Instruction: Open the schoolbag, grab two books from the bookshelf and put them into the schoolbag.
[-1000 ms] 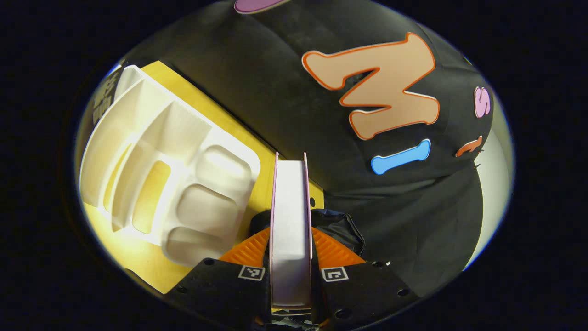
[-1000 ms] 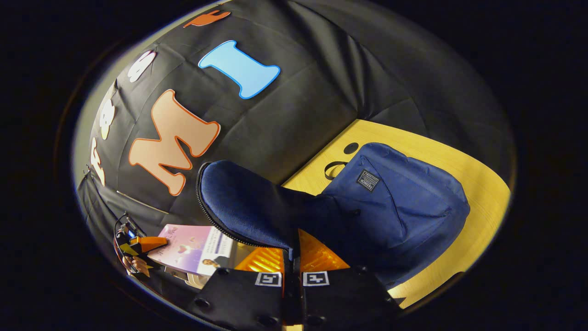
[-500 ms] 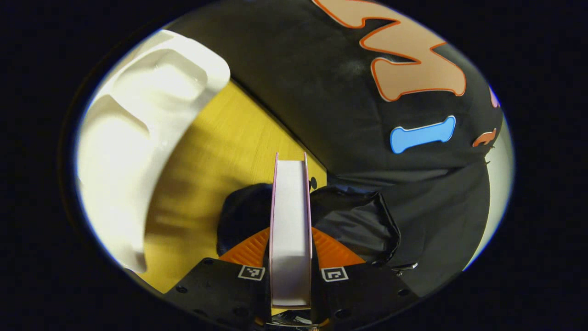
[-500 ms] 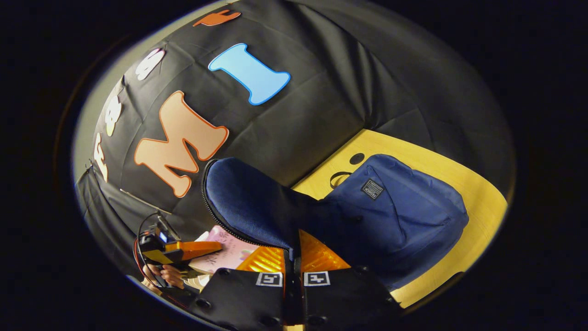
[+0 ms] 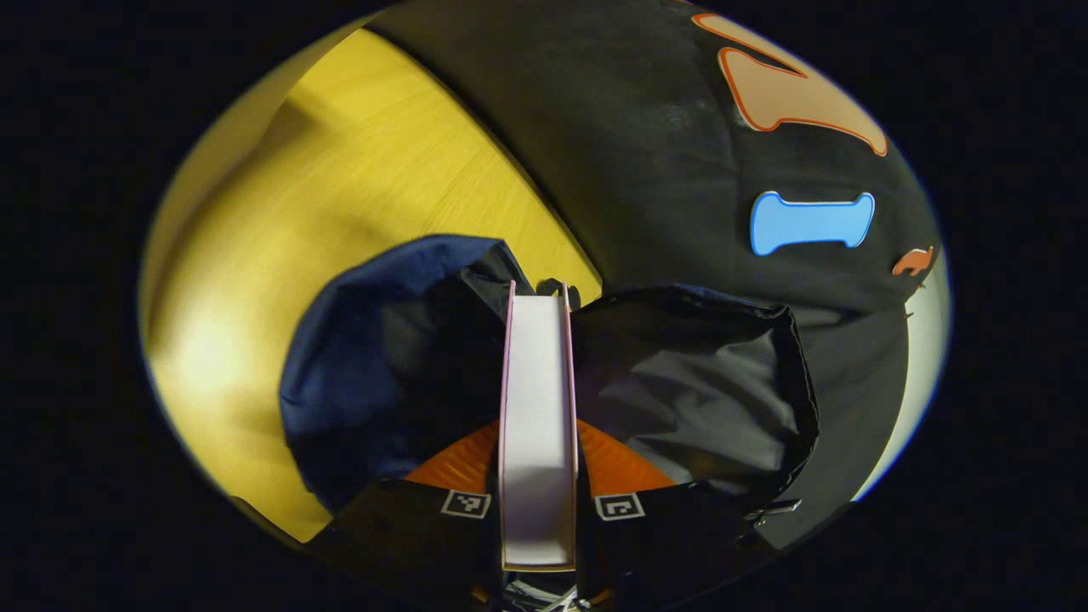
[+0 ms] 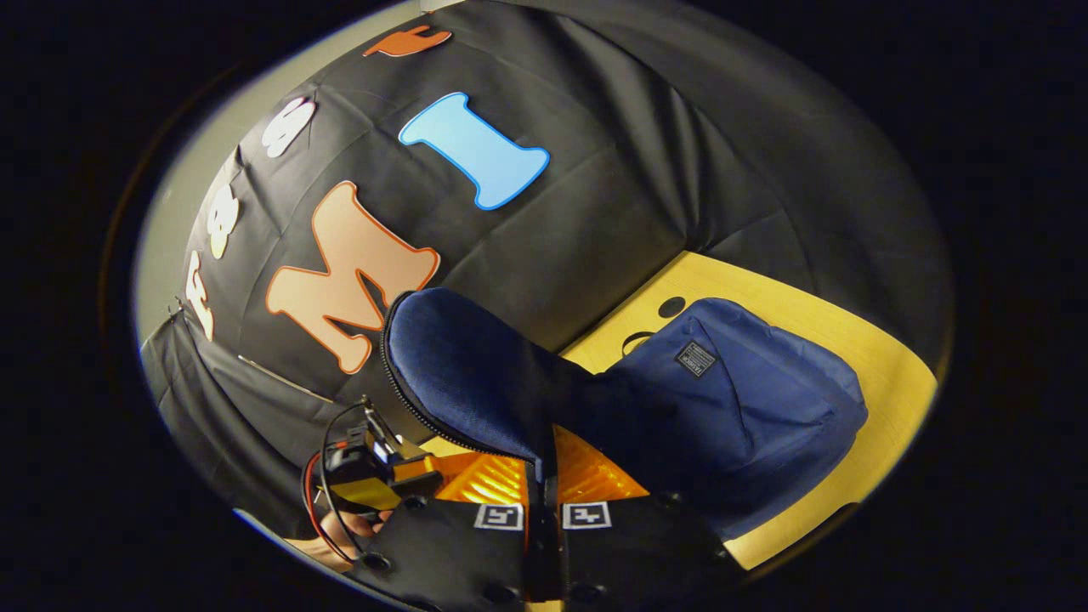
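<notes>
Since a second ago my left gripper [image 5: 537, 476] had swung away from the white bookshelf, which slid out of the left gripper view, and the open schoolbag [image 5: 374, 374] came up directly ahead of it. Its fingers were pressed against both covers of a book [image 5: 537, 425], held edge-on with the page block facing the camera and the far end reaching the bag's mouth. On either side of the book I saw the bag's dark lining [image 5: 697, 382], gaping wide, with blue outer fabric to the left. I could not tell whether anything already lay inside. The bag sat on the yellow tabletop [image 5: 340, 170], which ran off ahead and to the left of the tool.

My right gripper [image 6: 541, 476] was pinched together on the bag's blue zippered flap [image 6: 459, 374], lifting it up and back toward the camera. Beyond it, ahead and to the right, the schoolbag's body [image 6: 765, 399] lay on the table [image 6: 884, 374]. Low to the left of that tool, the other gripper [image 6: 374, 476] had drawn in beside the flap, with part of a hand [image 6: 340, 535] beneath it.
</notes>
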A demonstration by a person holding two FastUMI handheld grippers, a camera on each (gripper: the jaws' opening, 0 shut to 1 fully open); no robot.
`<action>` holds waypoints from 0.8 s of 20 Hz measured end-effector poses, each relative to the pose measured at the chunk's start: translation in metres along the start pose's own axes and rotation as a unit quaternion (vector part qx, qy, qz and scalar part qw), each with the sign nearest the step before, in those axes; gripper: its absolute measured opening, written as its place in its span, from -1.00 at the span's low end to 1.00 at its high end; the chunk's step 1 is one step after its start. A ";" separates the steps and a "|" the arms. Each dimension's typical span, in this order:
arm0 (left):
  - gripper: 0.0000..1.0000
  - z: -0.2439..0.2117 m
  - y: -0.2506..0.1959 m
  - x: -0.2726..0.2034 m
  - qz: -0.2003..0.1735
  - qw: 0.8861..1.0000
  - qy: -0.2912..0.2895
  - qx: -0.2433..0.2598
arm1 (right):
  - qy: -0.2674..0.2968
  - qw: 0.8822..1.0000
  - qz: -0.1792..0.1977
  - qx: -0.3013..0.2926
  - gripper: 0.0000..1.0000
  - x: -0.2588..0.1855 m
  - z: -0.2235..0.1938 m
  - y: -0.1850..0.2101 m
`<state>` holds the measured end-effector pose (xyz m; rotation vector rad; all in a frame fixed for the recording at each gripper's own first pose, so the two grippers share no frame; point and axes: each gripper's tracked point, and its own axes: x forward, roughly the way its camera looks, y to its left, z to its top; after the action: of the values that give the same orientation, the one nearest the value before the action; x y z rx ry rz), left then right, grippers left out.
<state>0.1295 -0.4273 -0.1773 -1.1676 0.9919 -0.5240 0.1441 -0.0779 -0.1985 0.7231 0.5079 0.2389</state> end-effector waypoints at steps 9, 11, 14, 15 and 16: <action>-0.36 -0.018 0.027 0.016 0.011 0.997 0.001 -0.079 | 0.003 1.000 0.005 0.001 -0.94 0.006 -0.009 -0.005; -0.10 -0.023 0.053 0.009 0.085 0.995 0.025 -0.054 | 0.007 1.000 0.004 0.003 -0.92 0.008 -0.013 -0.006; 0.58 -0.021 0.074 0.003 0.160 0.986 0.047 0.003 | 0.010 1.000 0.002 0.006 -0.94 0.010 -0.018 -0.008; 0.46 -0.017 0.078 0.000 0.178 0.982 0.048 0.035 | 0.011 1.000 0.001 0.004 -0.94 0.011 -0.018 -0.008; 0.68 -0.023 0.075 -0.001 0.188 0.978 0.053 0.068 | 0.012 1.000 0.000 0.003 -0.94 0.012 -0.019 -0.007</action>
<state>0.0985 -0.4127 -0.2479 -0.8102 1.2177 -0.3461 0.1443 -0.0679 -0.2201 0.7275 0.5316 0.2469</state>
